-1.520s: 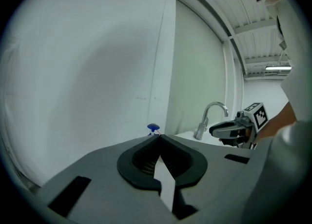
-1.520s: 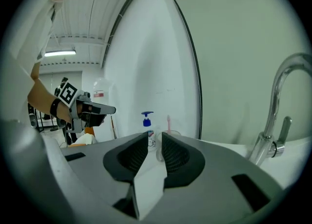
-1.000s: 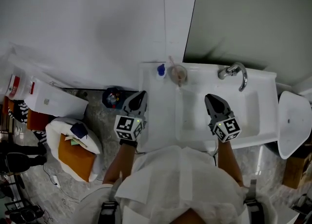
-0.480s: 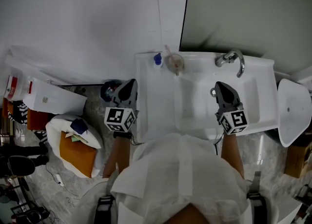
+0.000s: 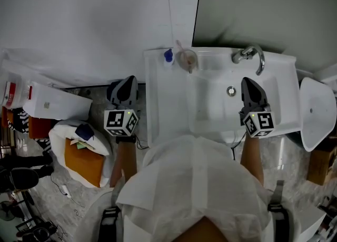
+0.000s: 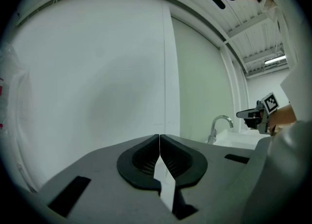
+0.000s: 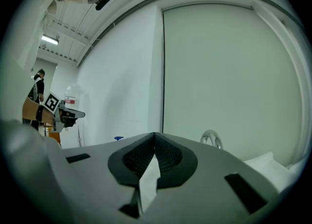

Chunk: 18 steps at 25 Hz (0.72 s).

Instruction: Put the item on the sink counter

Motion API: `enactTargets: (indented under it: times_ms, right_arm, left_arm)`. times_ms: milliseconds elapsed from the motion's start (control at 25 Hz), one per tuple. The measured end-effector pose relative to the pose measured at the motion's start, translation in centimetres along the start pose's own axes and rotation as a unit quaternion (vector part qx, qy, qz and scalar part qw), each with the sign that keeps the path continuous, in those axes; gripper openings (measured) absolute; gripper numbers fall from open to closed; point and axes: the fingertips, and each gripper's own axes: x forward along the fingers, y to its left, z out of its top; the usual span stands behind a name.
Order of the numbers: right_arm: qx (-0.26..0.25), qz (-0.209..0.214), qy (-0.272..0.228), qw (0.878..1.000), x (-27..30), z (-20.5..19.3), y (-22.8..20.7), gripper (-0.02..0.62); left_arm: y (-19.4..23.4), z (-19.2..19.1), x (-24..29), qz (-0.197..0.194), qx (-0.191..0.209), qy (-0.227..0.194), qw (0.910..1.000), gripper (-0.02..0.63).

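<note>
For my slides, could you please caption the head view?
Person at a white sink, left tongs and right tongs shut and empty; cup and blue item on the counter.

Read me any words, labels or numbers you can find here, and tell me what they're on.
No text here can be read.
Red label on the white box: too small and blurred to read.
Marker cubes: black-and-white square patterns, not letters or numbers.
</note>
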Motion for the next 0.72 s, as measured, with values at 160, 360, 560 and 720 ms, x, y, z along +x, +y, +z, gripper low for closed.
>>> enactTargets:
  times_ms: [160,360,560,720]
  right_arm:
    - [-0.001,-0.002,0.008,1.0,0.2,-0.2,-0.1,0.009]
    - [-0.004,0.0,0.013,1.0,0.3,-0.4,0.4,0.009]
    - [-0.006,0.004,0.015,1.0,0.2,-0.5,0.5,0.009]
    - [-0.006,0.002,0.017,1.0,0.0,-0.7,0.4,0.009]
  left_arm:
    - [1.2,0.1,-0.4,0.014,-0.002,-0.004,0.9999,0.018]
    - [1.4,-0.6,-0.9,0.019,-0.007,0.001,0.9998,0.018]
    - [1.3,-0.8,-1.0,0.018,-0.013,0.001,0.9998,0.018]
    - [1.2,-0.7,-0.8,0.016,-0.013,-0.002,0.9998,0.018]
